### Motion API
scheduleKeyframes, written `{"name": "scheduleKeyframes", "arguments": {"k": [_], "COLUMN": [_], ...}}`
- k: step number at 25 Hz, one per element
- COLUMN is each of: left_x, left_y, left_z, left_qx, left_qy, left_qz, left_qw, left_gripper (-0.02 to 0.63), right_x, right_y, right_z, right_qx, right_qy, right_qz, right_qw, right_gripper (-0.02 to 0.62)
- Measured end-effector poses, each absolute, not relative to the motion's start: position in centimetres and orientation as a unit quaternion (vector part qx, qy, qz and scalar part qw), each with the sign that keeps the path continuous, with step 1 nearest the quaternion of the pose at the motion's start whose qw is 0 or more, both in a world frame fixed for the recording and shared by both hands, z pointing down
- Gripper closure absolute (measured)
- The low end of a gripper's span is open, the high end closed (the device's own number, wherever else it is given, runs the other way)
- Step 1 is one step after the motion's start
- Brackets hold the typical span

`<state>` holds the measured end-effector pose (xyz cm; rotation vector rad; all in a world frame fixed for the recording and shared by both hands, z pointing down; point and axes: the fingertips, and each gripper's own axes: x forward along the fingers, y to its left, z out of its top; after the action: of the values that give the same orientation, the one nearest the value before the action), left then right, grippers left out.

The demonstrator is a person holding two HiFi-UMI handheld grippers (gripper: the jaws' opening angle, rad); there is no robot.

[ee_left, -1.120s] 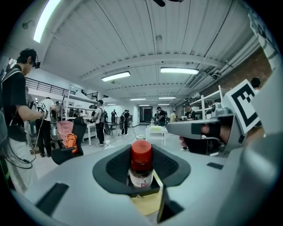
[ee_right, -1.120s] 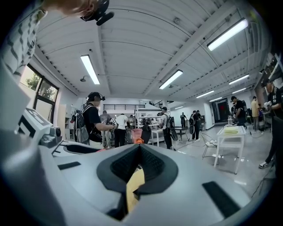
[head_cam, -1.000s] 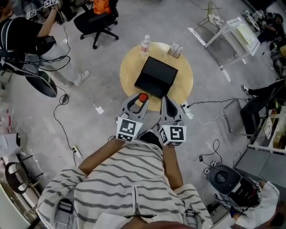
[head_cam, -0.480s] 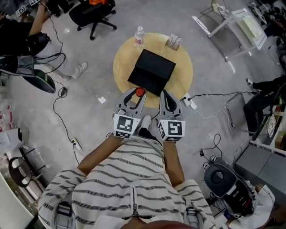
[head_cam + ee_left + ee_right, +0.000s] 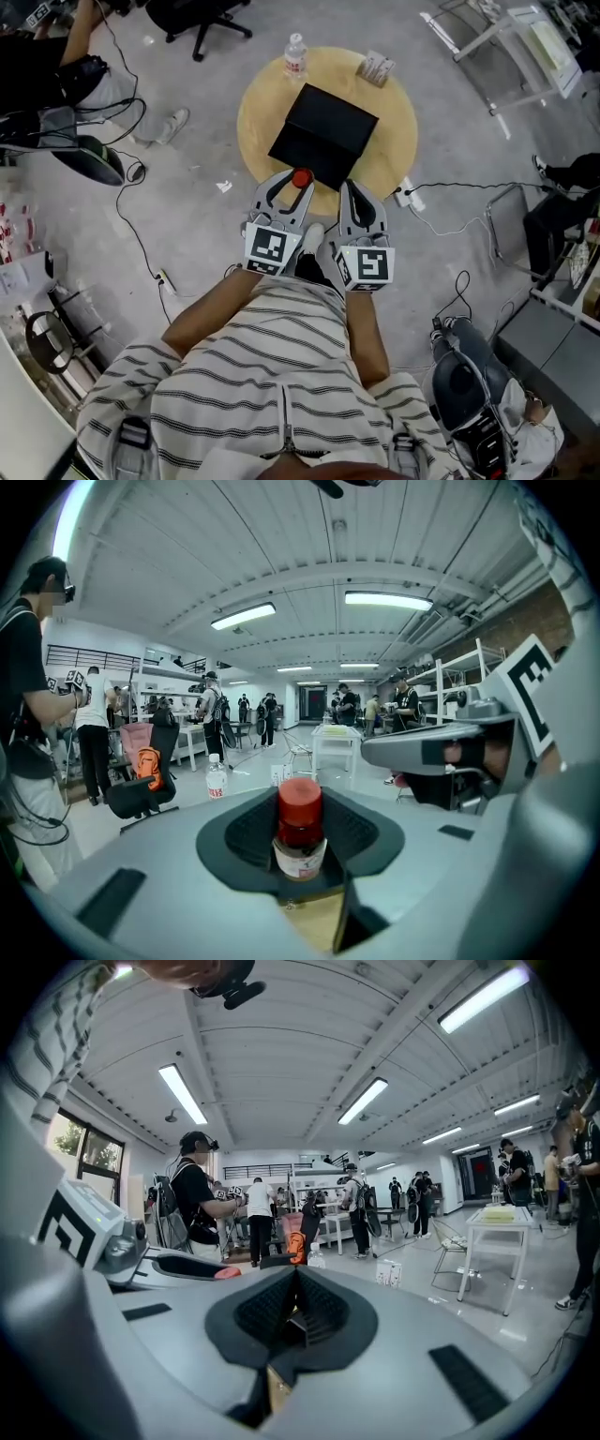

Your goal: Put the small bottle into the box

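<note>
A small bottle (image 5: 299, 840) with a red cap and a white label stands upright between the jaws of my left gripper (image 5: 300, 855), which is shut on it. From the head view the red-capped bottle (image 5: 301, 178) shows at the tip of the left gripper (image 5: 291, 194), just at the near edge of the round wooden table (image 5: 258, 112). The black box (image 5: 323, 134) lies on the table just beyond the bottle. My right gripper (image 5: 355, 199) sits beside the left one, with its jaws shut on nothing (image 5: 292, 1312).
A clear water bottle (image 5: 294, 54) and a small white packet (image 5: 377, 67) stand at the table's far rim. Cables and a power strip (image 5: 409, 197) lie on the floor at the right. An office chair (image 5: 202, 11) and other people are around the room.
The view has shifted a little; both grippers and the held bottle stay at the table's near edge, in the same pose beside each other.
</note>
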<state>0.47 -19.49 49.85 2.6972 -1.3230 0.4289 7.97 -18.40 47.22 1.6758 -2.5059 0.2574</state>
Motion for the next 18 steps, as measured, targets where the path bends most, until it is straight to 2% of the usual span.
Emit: {"name": "scheduleKeyframes", "arguments": {"k": [18], "left_x": [2.0], "left_y": [-23.5], "left_z": [55.6], "left_qx": [0.879], "left_qy": [-0.442], "left_qz": [0.163], "left_qw": [0.074], "left_gripper": [0.457], "right_x": [9.4], "right_y": [-17.8], "right_z": [49.9], "right_qx": [0.551], "right_qy": [-0.824], "right_qz": [0.104], "right_qw": [0.080], "right_gripper": [0.586]}}
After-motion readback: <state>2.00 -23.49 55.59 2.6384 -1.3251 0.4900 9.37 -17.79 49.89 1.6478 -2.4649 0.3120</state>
